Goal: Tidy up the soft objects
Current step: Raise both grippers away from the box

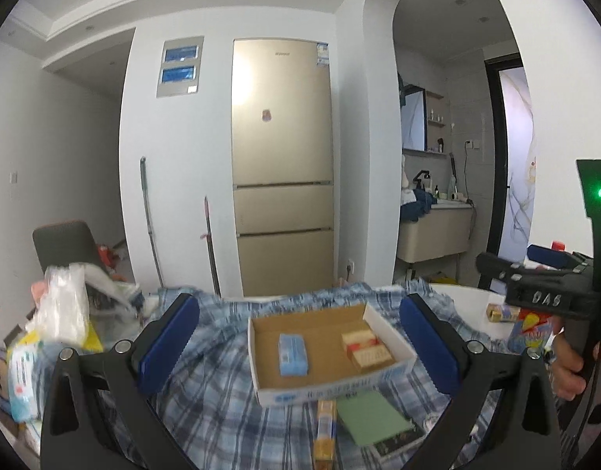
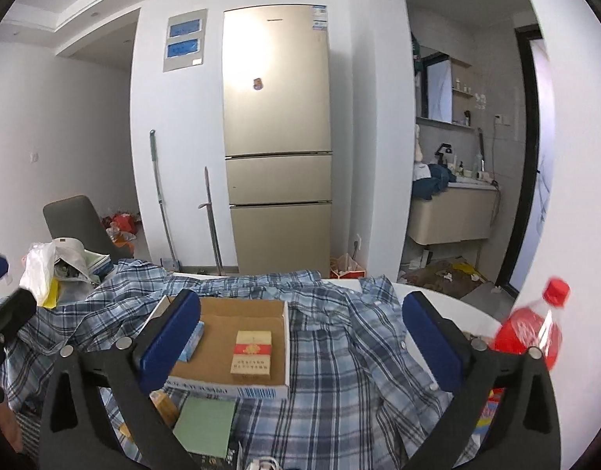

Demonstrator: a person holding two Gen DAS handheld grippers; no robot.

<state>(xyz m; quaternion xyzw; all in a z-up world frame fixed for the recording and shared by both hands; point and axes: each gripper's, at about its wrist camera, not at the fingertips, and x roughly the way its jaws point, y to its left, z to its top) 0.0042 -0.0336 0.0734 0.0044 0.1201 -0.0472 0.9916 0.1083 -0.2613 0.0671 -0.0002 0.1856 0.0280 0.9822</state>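
Note:
A blue plaid shirt (image 1: 206, 403) (image 2: 339, 364) lies spread over the table. An open cardboard box (image 1: 394, 337) (image 2: 218, 337) rests on it, holding a blue packet (image 1: 293, 354) and a red and cream packet (image 1: 366, 346) (image 2: 251, 356). My left gripper (image 1: 300, 348) is open and empty, held above the box. My right gripper (image 2: 300, 344) is open and empty, above the shirt, its left finger (image 2: 171, 337) in front of the box's left side. The right gripper's body (image 1: 543, 293) shows at the right of the left wrist view.
A green notebook (image 1: 372, 417) (image 2: 206, 425) and a yellow packet (image 1: 325, 434) lie in front of the box. Plastic bags and wipes (image 1: 65, 313) pile at the left. A red drink bottle (image 2: 535, 329) stands at the right. A fridge (image 2: 277, 137) is behind.

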